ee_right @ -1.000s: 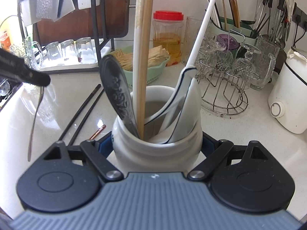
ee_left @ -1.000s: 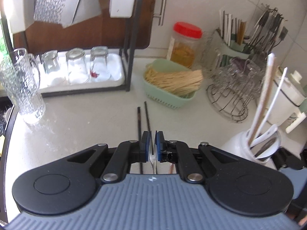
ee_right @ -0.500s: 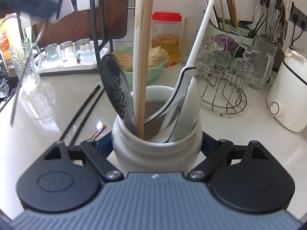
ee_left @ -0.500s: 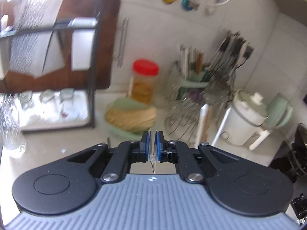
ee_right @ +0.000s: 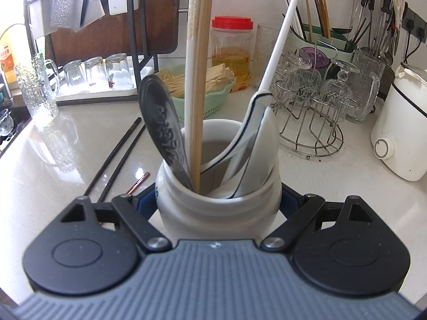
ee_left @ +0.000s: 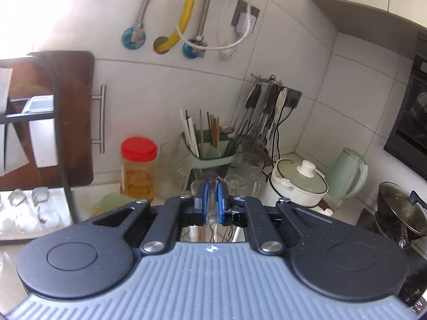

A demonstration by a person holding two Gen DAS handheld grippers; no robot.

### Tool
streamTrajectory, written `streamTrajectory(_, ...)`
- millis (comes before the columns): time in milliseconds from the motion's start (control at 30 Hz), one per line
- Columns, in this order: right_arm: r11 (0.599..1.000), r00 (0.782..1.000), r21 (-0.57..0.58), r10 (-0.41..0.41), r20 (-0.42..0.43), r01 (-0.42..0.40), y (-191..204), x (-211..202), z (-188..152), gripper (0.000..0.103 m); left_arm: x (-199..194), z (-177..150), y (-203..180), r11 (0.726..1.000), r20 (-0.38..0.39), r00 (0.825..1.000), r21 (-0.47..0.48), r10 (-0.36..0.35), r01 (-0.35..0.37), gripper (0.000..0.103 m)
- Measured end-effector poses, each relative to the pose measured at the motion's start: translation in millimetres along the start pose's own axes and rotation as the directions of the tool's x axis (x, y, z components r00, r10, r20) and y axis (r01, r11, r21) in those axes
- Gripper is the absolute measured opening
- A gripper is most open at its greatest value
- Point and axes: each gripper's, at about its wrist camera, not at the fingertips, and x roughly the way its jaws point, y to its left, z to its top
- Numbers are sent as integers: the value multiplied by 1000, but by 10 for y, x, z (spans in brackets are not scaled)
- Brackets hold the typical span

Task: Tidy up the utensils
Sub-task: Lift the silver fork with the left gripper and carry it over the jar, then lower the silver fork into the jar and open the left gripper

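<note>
White ceramic jar clamped in right gripper, unchanged on the counter.
Left gripper has risen from counter level toward the wall; pads nearly closed on what looks like a thin metal utensil, outline blurred.

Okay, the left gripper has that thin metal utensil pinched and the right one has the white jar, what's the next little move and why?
Probably lower the left gripper, shut on the thin metal utensil, towards the white ceramic jar and drop the utensil in. The right gripper clamps the jar, whose mouth has a gap between the wooden chopsticks and the white spoon.
</note>
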Motion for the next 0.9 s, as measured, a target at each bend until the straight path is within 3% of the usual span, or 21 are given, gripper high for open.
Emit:
streamTrajectory(167, 1000, 1000, 1, 4, 7, -4, -12, -8, -14, 91, 164, -191, -168, 997, 41, 999, 77, -12, 9, 9)
streamTrajectory(567, 1000, 1000, -7, 15, 23, -15, -29, 4, -33, 91, 443, -689, -123, 992, -21, 999, 112, -49, 51, 9)
streamTrajectory(700, 1000, 999, -8, 17, 28, -17, -25, 8, -31, 91, 463, -797, -196, 981, -29, 999, 188, -38, 43, 9)
streamTrajectory(900, 1000, 999, -11, 21, 30, -20, -25, 8, -28, 91, 503, -876, -227, 977, -68, 998, 209, -18, 32, 9)
